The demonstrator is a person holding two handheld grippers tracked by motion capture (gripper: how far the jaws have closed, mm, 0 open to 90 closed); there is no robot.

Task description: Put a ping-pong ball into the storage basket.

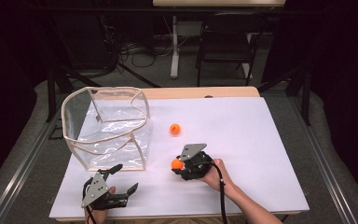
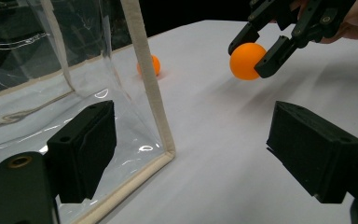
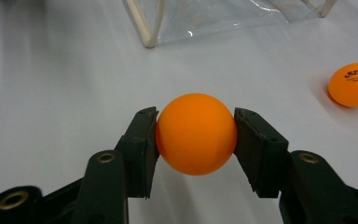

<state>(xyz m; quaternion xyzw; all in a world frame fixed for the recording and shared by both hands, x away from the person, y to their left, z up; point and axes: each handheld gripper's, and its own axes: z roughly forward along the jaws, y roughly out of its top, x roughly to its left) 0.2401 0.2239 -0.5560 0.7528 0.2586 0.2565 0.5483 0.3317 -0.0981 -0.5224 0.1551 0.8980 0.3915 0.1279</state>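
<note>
My right gripper [image 1: 178, 164] is shut on an orange ball [image 3: 196, 133], both pads pressing its sides just above the white table top [image 1: 223, 126]; the same ball [image 2: 247, 61] and gripper [image 2: 256, 56] show far off in the left gripper view. A second orange ball [image 1: 175, 129] lies loose on the table behind it, at the right edge of the right gripper view as the printed ball [image 3: 354, 85]. My left gripper [image 1: 123, 179] rests open near the front left, beside the front corner of a clear plastic bag with a beige frame [image 1: 107, 126], nothing between its jaws.
The bag [image 2: 149, 88] stands open-topped on the left half of the table; its front corner post is close to my left jaw. A black chair [image 1: 226, 39] and a table leg stand beyond the far edge. White surface spreads to the right.
</note>
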